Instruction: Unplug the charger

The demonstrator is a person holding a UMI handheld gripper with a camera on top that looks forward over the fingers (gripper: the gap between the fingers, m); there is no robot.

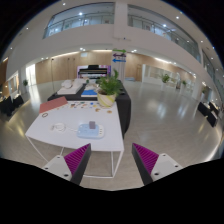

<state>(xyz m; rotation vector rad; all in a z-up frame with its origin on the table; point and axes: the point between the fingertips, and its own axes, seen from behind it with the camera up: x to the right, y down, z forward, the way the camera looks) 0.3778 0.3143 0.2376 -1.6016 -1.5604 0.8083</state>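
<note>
While I hold the gripper [112, 160] high above the floor, its two fingers stand spread apart with nothing between them, the magenta pads [76, 158] facing each other across a wide gap. Ahead of the left finger I see one white table [60, 132], its near edge just beyond the fingertip and its right edge running away beside a dark panel [125, 112]. Open pale floor [165, 110] lies to the right of the table and reaches far back into the hall, so that side has plenty of room. On the tabletop I count one small grey block on a white base [91, 128], which may be the charger, though I cannot tell for sure; it sits near the right edge, ahead of the left finger and well apart from it. Also there: one potted plant [108, 90] at the far end, one reddish sheet [52, 104], and a white stack [67, 88].
</note>
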